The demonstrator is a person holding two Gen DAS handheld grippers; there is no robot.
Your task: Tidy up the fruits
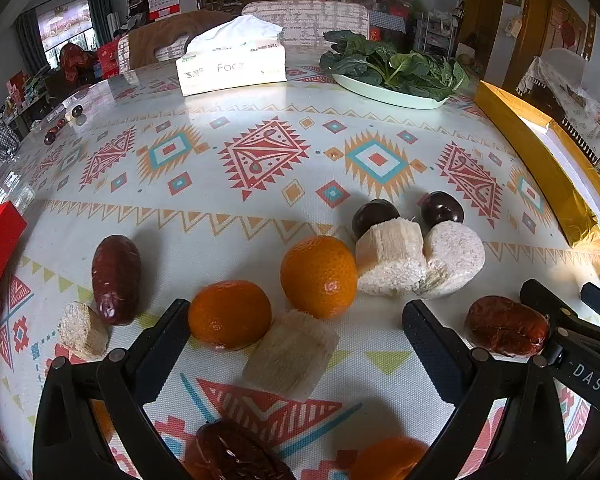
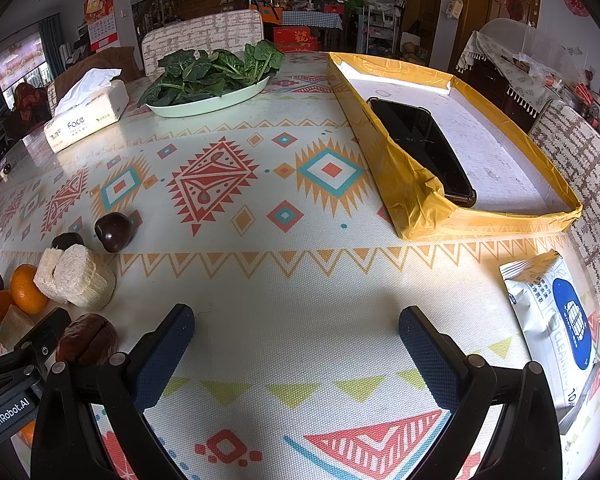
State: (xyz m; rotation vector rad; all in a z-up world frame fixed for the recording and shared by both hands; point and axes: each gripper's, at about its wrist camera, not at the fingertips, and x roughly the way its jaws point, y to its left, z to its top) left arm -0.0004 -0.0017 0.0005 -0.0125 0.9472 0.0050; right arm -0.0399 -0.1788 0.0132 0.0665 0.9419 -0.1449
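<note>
Both grippers, left (image 1: 296, 332) and right (image 2: 296, 338), gape empty; orange (image 1: 229, 314) may roll if nudged by a finger.

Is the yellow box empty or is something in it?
Not empty. A black phone lies inside the yellow box, against its near wall. No fruit shows in it.
</note>
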